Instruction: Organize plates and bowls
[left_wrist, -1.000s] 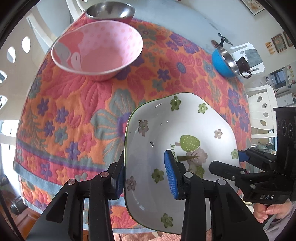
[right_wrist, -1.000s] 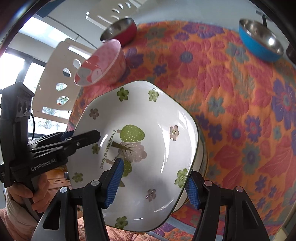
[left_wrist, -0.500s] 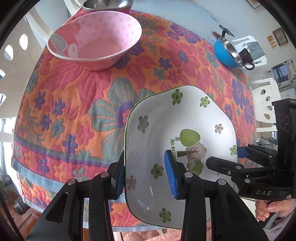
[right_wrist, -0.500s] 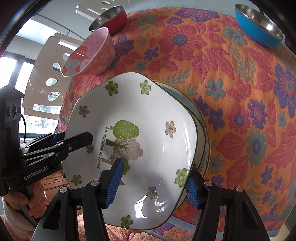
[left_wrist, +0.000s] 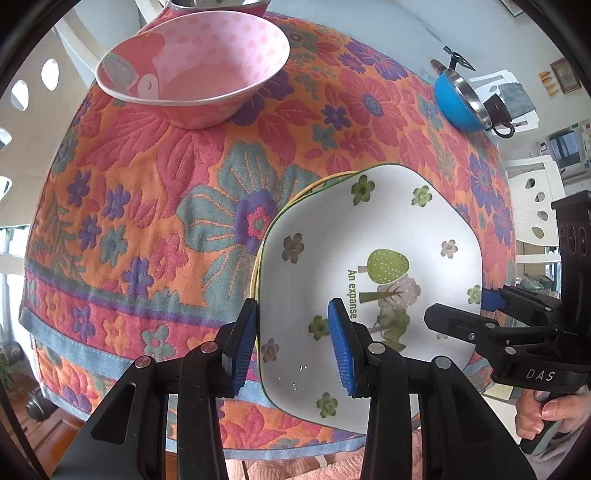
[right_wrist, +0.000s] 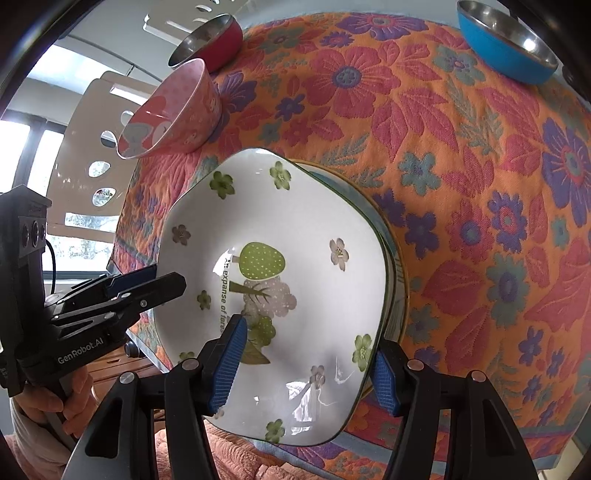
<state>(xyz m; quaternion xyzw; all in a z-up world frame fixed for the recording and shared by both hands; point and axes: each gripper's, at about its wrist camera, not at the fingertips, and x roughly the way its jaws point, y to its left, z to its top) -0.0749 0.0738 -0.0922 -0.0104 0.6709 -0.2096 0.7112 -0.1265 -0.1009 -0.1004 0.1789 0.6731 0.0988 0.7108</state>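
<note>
Plate: the white plate with the tree and flowers (left_wrist: 369, 258) had come down since a second earlier and now sat over a second plate (right_wrist: 397, 295), whose rim showed at its far and side edges; whether it rested fully on it I could not tell.
Place: near edge of the table (left_wrist: 155, 206), on the flowered cloth.
Left gripper (left_wrist: 293, 347): clenched on the plate's left rim, one pad outside, one inside.
Right gripper (right_wrist: 306, 363): clamped across the plate's right rim in the same way.
Bowls: the pink bowl (left_wrist: 195, 66) stood near the far left corner, the red bowl (right_wrist: 208, 40) just behind it, the blue bowl (right_wrist: 506, 40) at the far right edge.
Meaning: in my judgement the plates were stacked or nearly so; letting go came next, then the bowls.
</note>
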